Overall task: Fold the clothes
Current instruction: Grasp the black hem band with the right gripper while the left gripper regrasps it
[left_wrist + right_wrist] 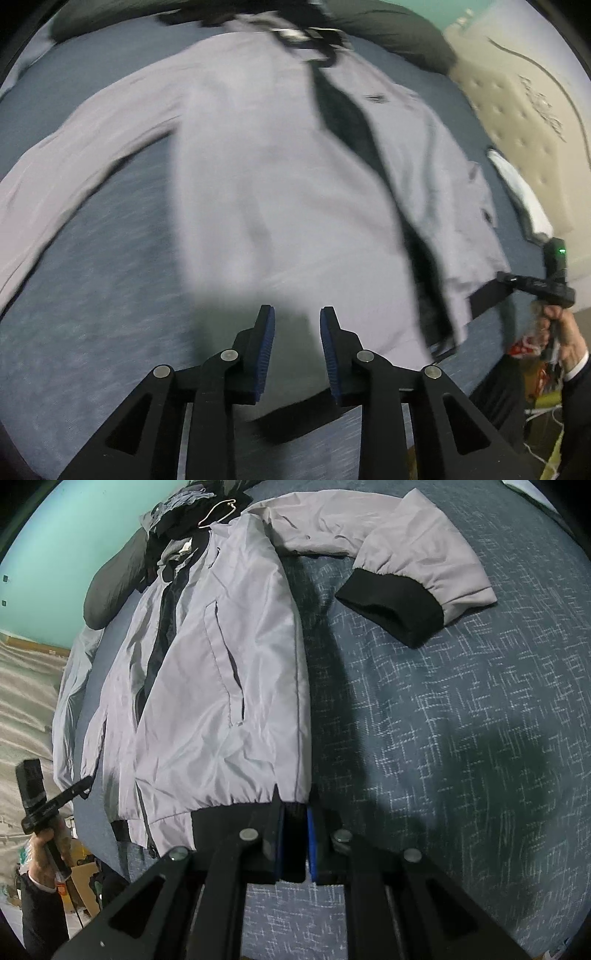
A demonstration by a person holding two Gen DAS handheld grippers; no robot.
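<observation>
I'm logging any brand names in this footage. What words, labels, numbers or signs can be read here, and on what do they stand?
None can be read.
Script stitched on the beige mattress: too blurred.
Small mark on the grey jacket chest: too blurred.
White print on the right gripper body: too small.
White tag at the jacket's collar: blank or too small.

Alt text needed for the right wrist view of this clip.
The right gripper pinches the black hem of a grey jacket spread on a blue patterned cover. One sleeve lies bent to the right; the left gripper hangs at far left.
</observation>
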